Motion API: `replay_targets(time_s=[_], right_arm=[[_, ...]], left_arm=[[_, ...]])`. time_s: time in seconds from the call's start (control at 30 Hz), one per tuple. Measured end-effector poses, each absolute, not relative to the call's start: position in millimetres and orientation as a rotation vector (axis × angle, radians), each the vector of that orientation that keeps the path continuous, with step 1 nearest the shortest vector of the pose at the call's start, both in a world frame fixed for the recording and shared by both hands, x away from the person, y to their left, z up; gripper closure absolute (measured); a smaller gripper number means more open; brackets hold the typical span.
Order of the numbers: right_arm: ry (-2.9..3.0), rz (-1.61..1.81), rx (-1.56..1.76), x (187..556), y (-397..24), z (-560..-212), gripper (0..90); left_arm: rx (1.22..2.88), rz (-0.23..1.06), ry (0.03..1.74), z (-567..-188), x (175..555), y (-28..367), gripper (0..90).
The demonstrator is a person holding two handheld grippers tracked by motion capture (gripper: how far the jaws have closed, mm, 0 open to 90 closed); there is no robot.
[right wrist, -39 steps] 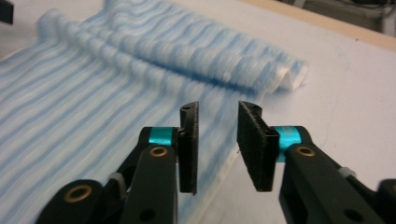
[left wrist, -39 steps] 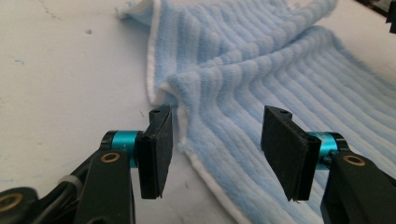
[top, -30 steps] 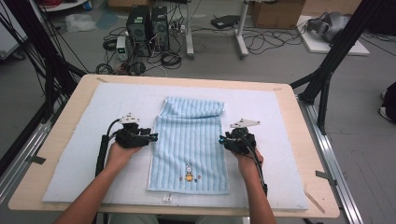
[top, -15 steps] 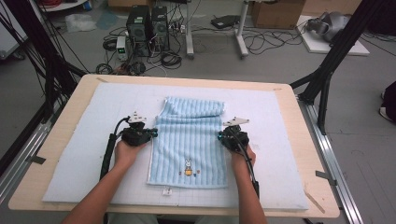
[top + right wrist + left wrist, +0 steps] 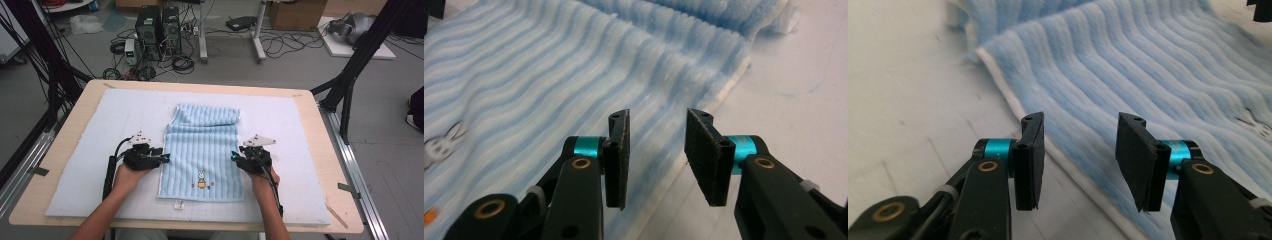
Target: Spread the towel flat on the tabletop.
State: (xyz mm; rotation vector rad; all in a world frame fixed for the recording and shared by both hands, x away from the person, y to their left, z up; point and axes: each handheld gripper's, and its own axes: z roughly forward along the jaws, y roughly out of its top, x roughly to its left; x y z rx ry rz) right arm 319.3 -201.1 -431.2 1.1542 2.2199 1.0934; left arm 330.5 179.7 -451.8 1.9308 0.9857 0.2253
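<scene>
Blue ribbed towel (image 5: 202, 150), white-hemmed, lay flat at the middle of the surface (image 5: 70, 125) on a pale grid-marked mat (image 5: 290, 130); its far end was folded back on itself, and a small rabbit motif sat near its near edge. Wide bare mat stood open on both sides of the cloth and beyond its far fold, with the wooden rim of the surface clear all round.

Left hand-held gripper (image 5: 161, 158): just beside the towel's left hem, released, jaws having just been opening, nothing pressed between them. Right hand-held gripper (image 5: 235, 157): just beside the right hem, likewise released and just opened, pads free of the cloth.

High view gave the whole outline, the person's forearms, and the cabled floor beyond. Left gripper view (image 5: 1080, 150) showed the hem running between and under the parted jaws, over mat and pile. Right gripper view (image 5: 656, 150) showed the same at the opposite hem, plus the raised fold and the rabbit at its left margin.
</scene>
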Motion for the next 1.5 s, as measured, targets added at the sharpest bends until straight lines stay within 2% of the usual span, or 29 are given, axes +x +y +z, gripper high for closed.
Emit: replay_targets(time_s=[0.17,0.3,0.33,0.37,0.4,0.43,0.5,0.53,0.63,0.67,1.1,1.27,1.3,1.33,1.47,1.5], right_arm=[[2.247,1.119,1.146,295,-203,-441,59.4],[2.261,1.108,1.160,282,-203,-443,59.6],[2.264,1.100,1.160,280,-203,-443,60.0],[2.264,1.086,1.154,278,-203,-444,60.3],[2.273,1.077,1.159,276,-202,-446,61.5],[2.281,1.064,1.165,275,-202,-448,63.5],[2.275,1.076,1.178,274,-203,-450,65.3],[2.277,1.081,1.181,274,-204,-450,70.0],[2.291,1.091,1.192,273,-207,-449,85.0],[2.296,1.084,1.181,271,-208,-449,85.8],[2.384,1.026,1.104,235,-208,-443,86.0],[2.418,1.014,1.079,214,-211,-441,85.9],[2.419,1.010,1.081,210,-212,-441,84.2],[2.406,1.007,1.078,208,-213,-439,78.7],[2.307,1.086,1.128,221,-213,-431,62.3],[2.294,1.114,1.132,227,-210,-430,60.8]], left_arm=[[1.973,0.213,0.953,-452,314,178,57.6],[2.007,0.269,0.925,-452,303,173,56.8],[2.036,0.303,0.904,-451,300,171,61.7],[2.056,0.344,0.888,-451,297,168,70.4],[2.072,0.369,0.859,-451,294,165,74.1],[2.087,0.381,0.840,-451,292,163,83.2],[2.091,0.403,0.841,-451,289,161,86.3],[2.081,0.378,0.868,-450,288,164,86.8],[2.066,0.352,0.888,-450,283,168,87.1],[2.073,0.349,0.887,-450,280,170,87.2],[2.043,0.247,0.853,-452,242,179,87.1],[2.043,0.167,0.815,-453,225,180,87.0],[2.036,0.165,0.805,-452,224,179,86.7],[2.027,0.177,0.799,-450,224,179,85.9],[1.945,0.204,0.840,-441,242,176,71.3],[1.940,0.208,0.843,-440,248,175,69.5]])
